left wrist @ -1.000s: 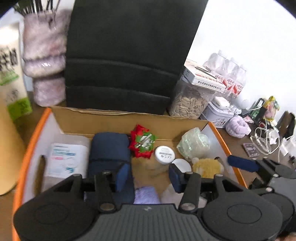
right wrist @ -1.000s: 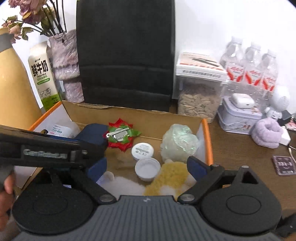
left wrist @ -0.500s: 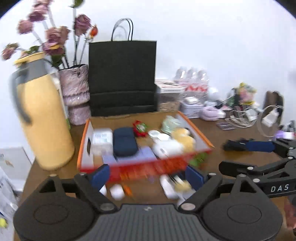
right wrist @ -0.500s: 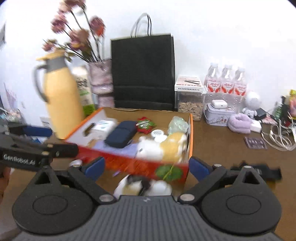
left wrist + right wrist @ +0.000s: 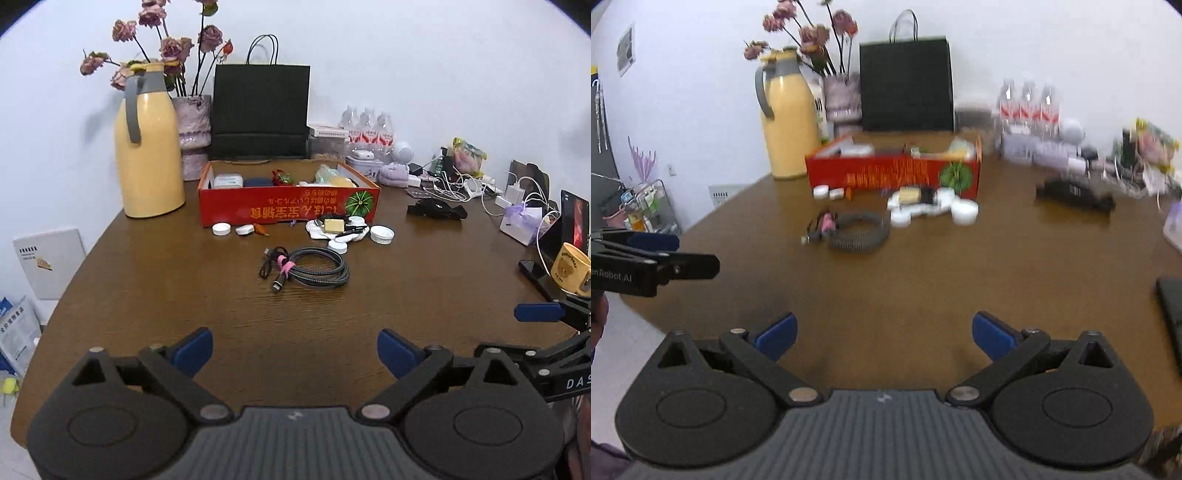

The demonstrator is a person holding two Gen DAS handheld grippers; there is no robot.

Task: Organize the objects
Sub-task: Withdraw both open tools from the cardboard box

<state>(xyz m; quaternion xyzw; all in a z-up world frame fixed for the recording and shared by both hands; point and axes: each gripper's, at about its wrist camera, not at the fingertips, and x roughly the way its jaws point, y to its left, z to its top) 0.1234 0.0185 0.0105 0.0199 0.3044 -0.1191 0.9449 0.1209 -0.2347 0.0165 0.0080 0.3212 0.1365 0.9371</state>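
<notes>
A red cardboard box holding several small items stands at the far middle of the brown table. In front of it lie a coiled grey cable with a pink tie, white caps, and a white pile with a yellow block. My left gripper hovers over bare table near the front; its jaws are opening with nothing between them. My right gripper is open and empty, also well short of the box and the cable. Each gripper shows at the edge of the other's view.
Behind the box stand a yellow thermos jug, a vase of dried flowers, a black paper bag and water bottles. Chargers and cords, a black pouch and a yellow mug crowd the right side.
Both grippers have pulled back from right above the box's contents to the near part of the table. The left jaws have spread much wider; the right ones a little.
</notes>
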